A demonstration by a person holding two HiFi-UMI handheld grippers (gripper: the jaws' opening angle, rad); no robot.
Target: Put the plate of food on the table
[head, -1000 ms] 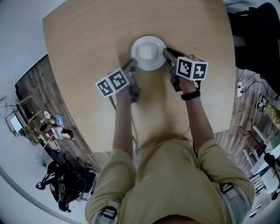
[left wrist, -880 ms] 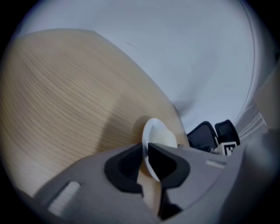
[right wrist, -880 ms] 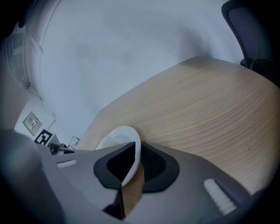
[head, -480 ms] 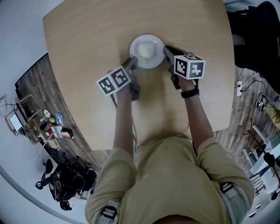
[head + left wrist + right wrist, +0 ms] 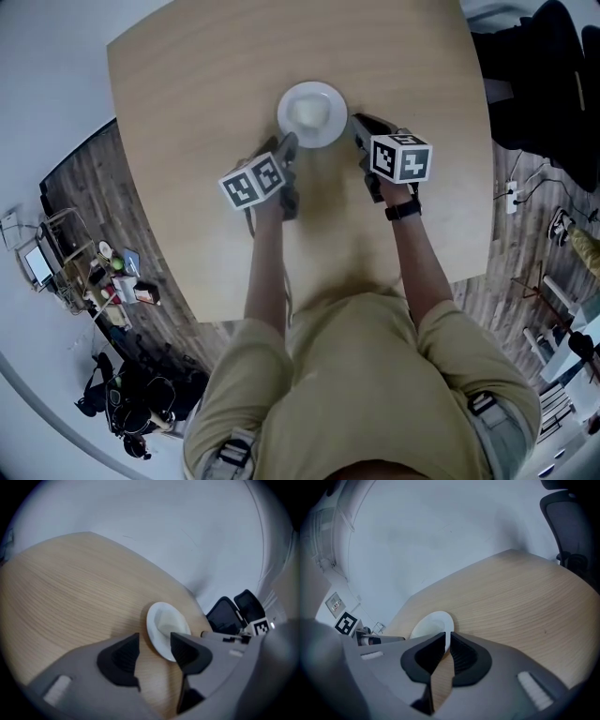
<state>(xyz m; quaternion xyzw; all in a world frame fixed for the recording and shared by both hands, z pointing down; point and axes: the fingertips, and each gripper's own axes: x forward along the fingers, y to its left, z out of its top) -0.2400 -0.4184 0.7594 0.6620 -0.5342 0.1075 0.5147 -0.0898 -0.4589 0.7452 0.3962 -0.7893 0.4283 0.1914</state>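
I see the plate [image 5: 323, 90] flat on the light wooden table [image 5: 187, 112], toward the far side from me and well in from every edge. A pale lump of food [image 5: 312, 112] sits in its middle.

My left gripper [image 5: 287, 142] is at the near-left part of the rim. In the left gripper view its jaws are opening. They stand wide apart, and the plate's edge lies just ahead of the gap. The right-hand jaw overlaps a bit of the rim from this angle, but neither pad presses on it. Bare tabletop shows between the two dark pads.

My right gripper [image 5: 447, 637] is at the plate's right side. In the right gripper view its jaws are drawn nearly together, and a thin white sliver of the rim is pinched between the ribbed pads. The rest of the plate spreads out beyond the tips and lies level on the wood.

From the head view both of my forearms reach out over the table, one gripper on each side of the plate. A black chair [image 5: 534, 75] stands off the table's right edge, over a dark plank floor [image 5: 84, 197].
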